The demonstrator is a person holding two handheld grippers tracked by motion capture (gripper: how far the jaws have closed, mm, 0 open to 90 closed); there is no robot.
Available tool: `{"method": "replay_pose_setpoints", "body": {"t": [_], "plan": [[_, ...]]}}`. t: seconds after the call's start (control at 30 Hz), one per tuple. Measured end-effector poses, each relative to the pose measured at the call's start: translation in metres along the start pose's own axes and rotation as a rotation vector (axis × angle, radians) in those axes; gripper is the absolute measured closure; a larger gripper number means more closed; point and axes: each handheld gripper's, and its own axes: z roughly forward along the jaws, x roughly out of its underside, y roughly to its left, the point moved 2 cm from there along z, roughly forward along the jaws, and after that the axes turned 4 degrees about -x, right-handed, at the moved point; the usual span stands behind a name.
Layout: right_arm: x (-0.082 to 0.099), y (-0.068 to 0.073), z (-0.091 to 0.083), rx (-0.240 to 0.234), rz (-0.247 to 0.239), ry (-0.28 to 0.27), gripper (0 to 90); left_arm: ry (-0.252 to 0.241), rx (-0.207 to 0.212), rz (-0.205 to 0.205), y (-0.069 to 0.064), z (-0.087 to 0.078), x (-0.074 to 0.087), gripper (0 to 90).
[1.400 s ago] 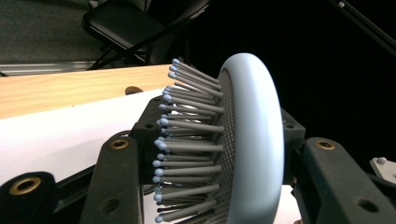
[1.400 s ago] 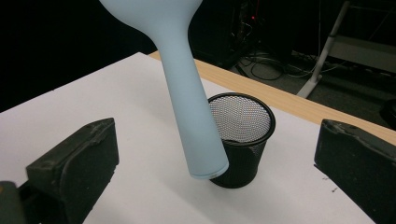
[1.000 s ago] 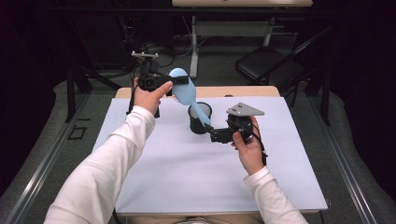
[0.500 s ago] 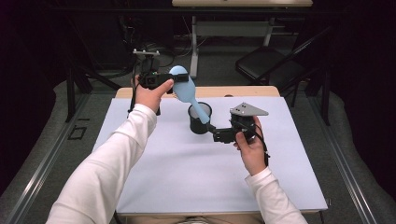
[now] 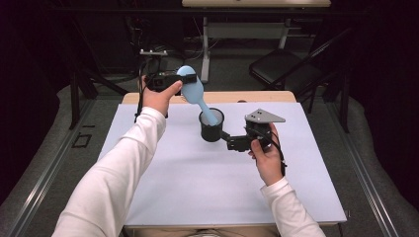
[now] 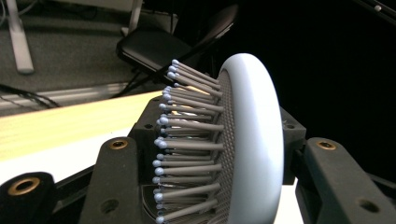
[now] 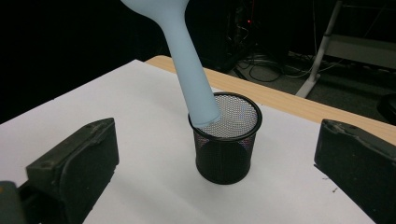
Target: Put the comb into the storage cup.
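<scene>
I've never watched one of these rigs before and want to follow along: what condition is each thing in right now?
Hairbrush: tilted, head clamped in the left gripper, handle tip just inside the cup's mouth.
Mesh cup: upright on the white table cover, nothing in it but the handle tip.
Left gripper: shut on the brush head, raised above the table.
Right gripper: jaws open, facing the cup, not touching it.
Table cover: flat.

In the right gripper view the top edge cuts off the head of the hairbrush, and the mesh cup hides the handle's tip. In the left gripper view the bottom edge cuts the brush (its handle too). In the high view the person's hand hides where the left gripper grips.
</scene>
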Motion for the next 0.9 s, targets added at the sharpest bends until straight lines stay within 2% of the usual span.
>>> {"method": "replay_pose_setpoints", "body": {"t": [0.37, 0.6, 0.8, 0.9], "plan": [[0.0, -0.001, -0.002, 0.007, -0.007, -0.002, 0.0, -0.016, -0.015, 0.051, 0.001, 0.003, -0.004, 50.4], [0.0, -0.001, -0.002, 0.011, -0.01, -0.002, 0.0, -0.021, -0.016, 0.061, 0.001, 0.007, -0.004, 50.4], [0.001, -0.001, -0.002, 0.011, -0.011, -0.003, 0.0, -0.013, -0.055, 0.097, 0.0, 0.012, -0.004, 50.4], [0.001, -0.001, -0.002, 0.012, -0.012, -0.002, 0.0, -0.011, -0.055, 0.103, 0.0, 0.014, -0.004, 50.4]]}}
